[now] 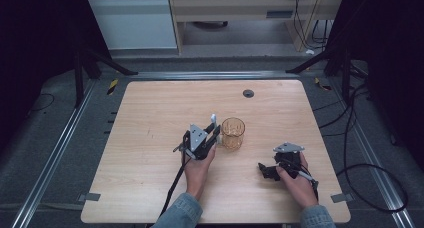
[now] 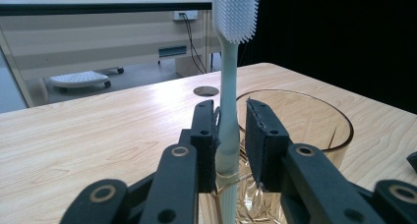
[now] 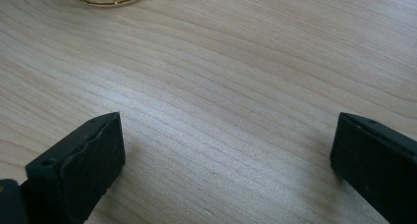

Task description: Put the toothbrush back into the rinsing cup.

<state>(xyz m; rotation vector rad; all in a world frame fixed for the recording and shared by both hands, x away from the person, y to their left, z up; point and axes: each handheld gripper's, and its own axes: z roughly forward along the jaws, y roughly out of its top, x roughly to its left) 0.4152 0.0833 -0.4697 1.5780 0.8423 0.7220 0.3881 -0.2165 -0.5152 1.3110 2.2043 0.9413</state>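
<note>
From above, an amber glass (image 1: 233,133) was seen near the middle of the wooden table (image 1: 150,138), with the left gripper (image 1: 214,130) just beside it and the right gripper (image 1: 263,170) well apart, near the front edge. Along the left gripper's jaws, an upright toothbrush (image 2: 230,86) was seen between them, touching one pad, a small gap at the other, its end down in the glass (image 2: 314,121). Along the right gripper's jaws, they were seen spread wide over bare wood, holding nothing.

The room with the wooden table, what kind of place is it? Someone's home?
Probably not a home: it looks like a lab or workshop. The table sits between metal floor rails, black cables trail over grey carpet, and dark curtains hang at both sides.
</note>
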